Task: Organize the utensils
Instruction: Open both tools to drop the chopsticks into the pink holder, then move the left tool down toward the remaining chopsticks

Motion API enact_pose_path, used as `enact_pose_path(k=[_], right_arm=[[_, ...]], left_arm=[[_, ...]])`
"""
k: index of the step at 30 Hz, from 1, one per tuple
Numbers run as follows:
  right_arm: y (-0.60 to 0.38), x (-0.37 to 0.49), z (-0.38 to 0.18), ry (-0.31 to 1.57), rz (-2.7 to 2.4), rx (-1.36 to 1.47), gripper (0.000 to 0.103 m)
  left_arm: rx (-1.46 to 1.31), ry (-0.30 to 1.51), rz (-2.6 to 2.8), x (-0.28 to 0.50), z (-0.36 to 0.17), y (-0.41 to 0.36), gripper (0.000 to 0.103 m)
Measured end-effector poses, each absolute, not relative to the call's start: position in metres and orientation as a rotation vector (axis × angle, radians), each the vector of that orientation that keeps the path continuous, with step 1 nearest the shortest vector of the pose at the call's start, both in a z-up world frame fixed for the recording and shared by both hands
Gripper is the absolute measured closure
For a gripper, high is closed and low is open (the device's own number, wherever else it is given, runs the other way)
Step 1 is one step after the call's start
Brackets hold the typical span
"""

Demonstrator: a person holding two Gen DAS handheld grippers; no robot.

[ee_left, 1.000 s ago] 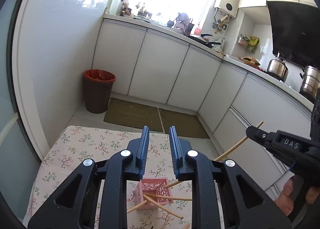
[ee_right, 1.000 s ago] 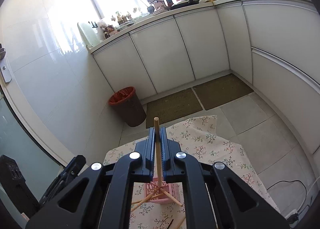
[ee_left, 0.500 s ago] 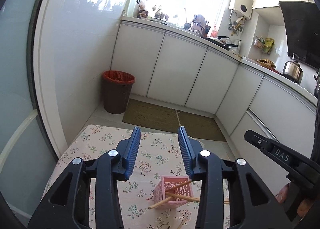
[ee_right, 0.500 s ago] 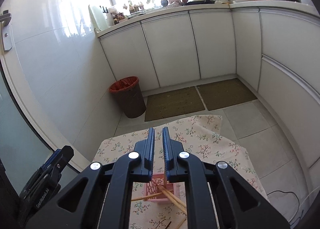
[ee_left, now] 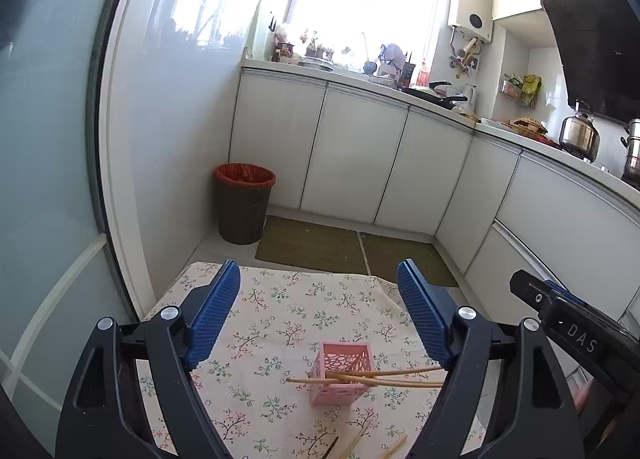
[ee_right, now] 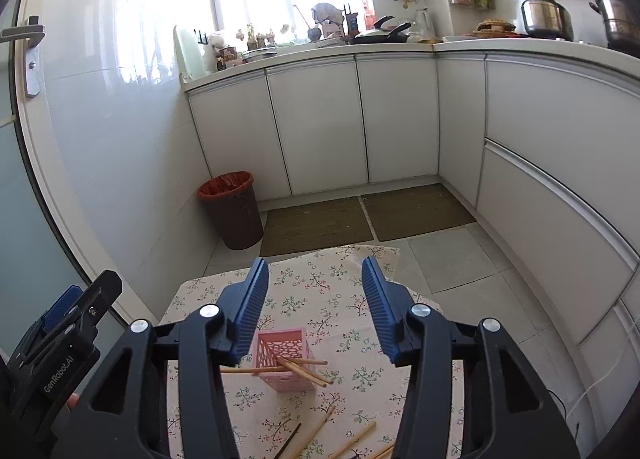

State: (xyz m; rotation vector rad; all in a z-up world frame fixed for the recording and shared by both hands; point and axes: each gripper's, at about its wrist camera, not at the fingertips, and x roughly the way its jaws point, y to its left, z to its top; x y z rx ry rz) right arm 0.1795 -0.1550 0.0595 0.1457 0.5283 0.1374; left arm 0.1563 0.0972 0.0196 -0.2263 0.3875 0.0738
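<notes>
On the bench (ee_left: 280, 323), which is covered by a floral cloth, a pink lattice basket (ee_left: 340, 377) stands upright with wooden chopsticks (ee_left: 372, 377) lying tilted across its rim, their ends poking out on both sides. More chopsticks (ee_right: 352, 441) lie loose on the cloth nearer the cameras, cut off by the lower frame edge; one dark stick among them is hard to identify. The left claw (ee_left: 320, 323) is spread wide, its jaws having just been opening, with nothing between them. The right claw (ee_right: 316, 309) also stands parted with nothing between its jaws, which have just been opening. Each claw's body hides part of the cloth and the chopstick ends. A fingertip of the person's hand (ee_left: 582, 401) shows beside the right claw's body.
</notes>
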Motion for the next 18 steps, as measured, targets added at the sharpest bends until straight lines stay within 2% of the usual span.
enact_pose_path(k=[5, 9, 10, 12, 18], right_arm=[[-0.177, 0.160, 0.048, 0.519, 0.069, 0.178, 0.027], [-0.186, 0.148, 0.040, 0.516, 0.042, 0.169, 0.016], [-0.188, 0.145, 0.038, 0.515, 0.040, 0.173, 0.010], [-0.191, 0.138, 0.034, 0.519, 0.037, 0.174, 0.008], [-0.202, 0.121, 0.021, 0.554, 0.058, 0.197, 0.007]], left_arm=[[-0.218, 0.402, 0.065, 0.141, 0.015, 0.092, 0.022], [-0.201, 0.419, 0.066, 0.134, 0.011, 0.085, 0.013], [-0.203, 0.427, 0.055, 0.133, 0.010, 0.083, 0.012], [-0.205, 0.435, 0.044, 0.129, 0.009, 0.080, 0.007], [-0.141, 0.493, 0.022, 0.121, 0.000, 0.065, 0.007]])
